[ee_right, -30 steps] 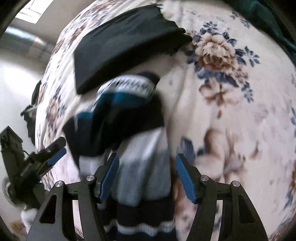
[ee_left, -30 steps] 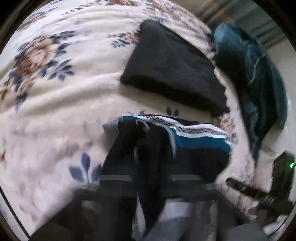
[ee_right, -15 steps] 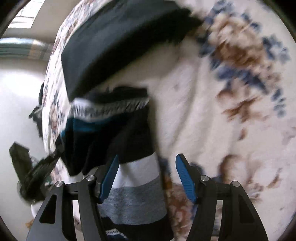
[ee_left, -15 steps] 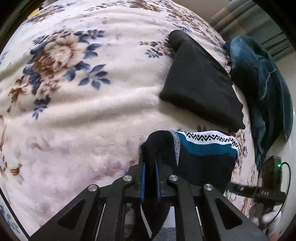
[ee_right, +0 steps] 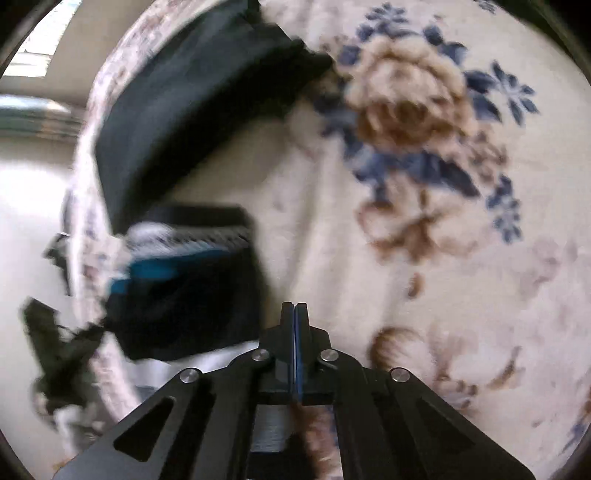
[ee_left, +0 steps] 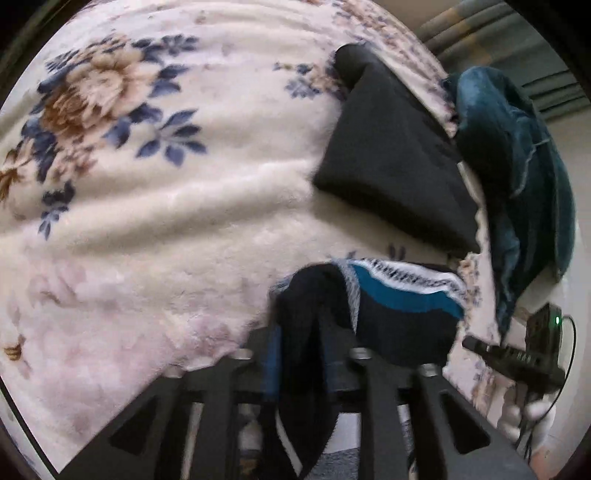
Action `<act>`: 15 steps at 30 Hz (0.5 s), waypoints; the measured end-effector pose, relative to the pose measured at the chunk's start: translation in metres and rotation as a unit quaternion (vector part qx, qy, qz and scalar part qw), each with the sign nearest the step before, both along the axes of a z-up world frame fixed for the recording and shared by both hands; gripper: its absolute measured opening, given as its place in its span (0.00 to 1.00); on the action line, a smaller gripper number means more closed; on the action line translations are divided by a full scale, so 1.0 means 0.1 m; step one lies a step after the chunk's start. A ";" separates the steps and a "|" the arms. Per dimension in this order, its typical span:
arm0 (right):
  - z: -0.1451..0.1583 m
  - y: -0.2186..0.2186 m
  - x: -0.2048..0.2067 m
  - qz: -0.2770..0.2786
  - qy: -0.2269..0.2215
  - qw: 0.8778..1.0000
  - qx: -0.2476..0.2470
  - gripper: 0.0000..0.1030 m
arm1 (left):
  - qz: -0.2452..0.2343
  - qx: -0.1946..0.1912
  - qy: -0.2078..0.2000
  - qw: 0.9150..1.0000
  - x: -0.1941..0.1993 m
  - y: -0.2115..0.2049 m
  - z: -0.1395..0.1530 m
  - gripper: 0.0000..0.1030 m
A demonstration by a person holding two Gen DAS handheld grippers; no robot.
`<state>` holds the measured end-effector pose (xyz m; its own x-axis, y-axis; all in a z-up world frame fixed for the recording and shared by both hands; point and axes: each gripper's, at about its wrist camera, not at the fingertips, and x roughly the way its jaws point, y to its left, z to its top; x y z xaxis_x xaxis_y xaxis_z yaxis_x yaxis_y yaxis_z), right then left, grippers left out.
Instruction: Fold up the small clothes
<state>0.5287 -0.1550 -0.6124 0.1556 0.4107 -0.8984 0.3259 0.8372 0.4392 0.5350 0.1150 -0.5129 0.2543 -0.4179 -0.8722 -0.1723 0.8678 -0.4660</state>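
Mid-fold, my left gripper pinches the black, teal and white patterned knit garment on the floral fleece blanket; my right gripper, clenched empty, should next flatten it.

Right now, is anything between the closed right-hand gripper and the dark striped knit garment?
Nothing visible: only bare floral fleece blanket separates the shut right gripper from the dark knit garment with teal and white stripes, just to its left.

A home bedroom: floral fleece blanket, curtains.
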 end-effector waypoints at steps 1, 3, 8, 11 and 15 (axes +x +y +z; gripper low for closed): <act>0.06 0.01 0.06 0.003 -0.010 1.000 0.010 0.08 | 0.003 -0.006 -0.005 1.000 0.00 0.01 0.02 0.40; 0.15 0.07 0.24 0.008 -0.028 0.999 0.037 0.55 | 0.009 -0.010 -0.002 1.000 0.05 0.01 -0.02 0.41; -0.12 0.34 0.67 0.008 0.005 0.995 0.096 0.65 | 0.006 0.023 -0.021 0.999 0.16 -0.11 -0.04 0.07; -0.11 0.50 0.75 0.018 -0.010 0.999 0.047 0.04 | 0.011 0.036 -0.029 0.999 0.18 -0.09 -0.03 0.06; -0.06 0.38 0.79 0.023 -0.022 0.999 -0.004 0.04 | 0.010 0.036 0.014 0.999 0.30 0.02 -0.35 0.07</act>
<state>0.6073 -0.1167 -0.6183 0.1764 0.4115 -0.8942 0.2666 0.8545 0.4458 0.5651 0.1165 -0.5481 0.2365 -0.3481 -0.9071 -0.2028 0.8954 -0.3964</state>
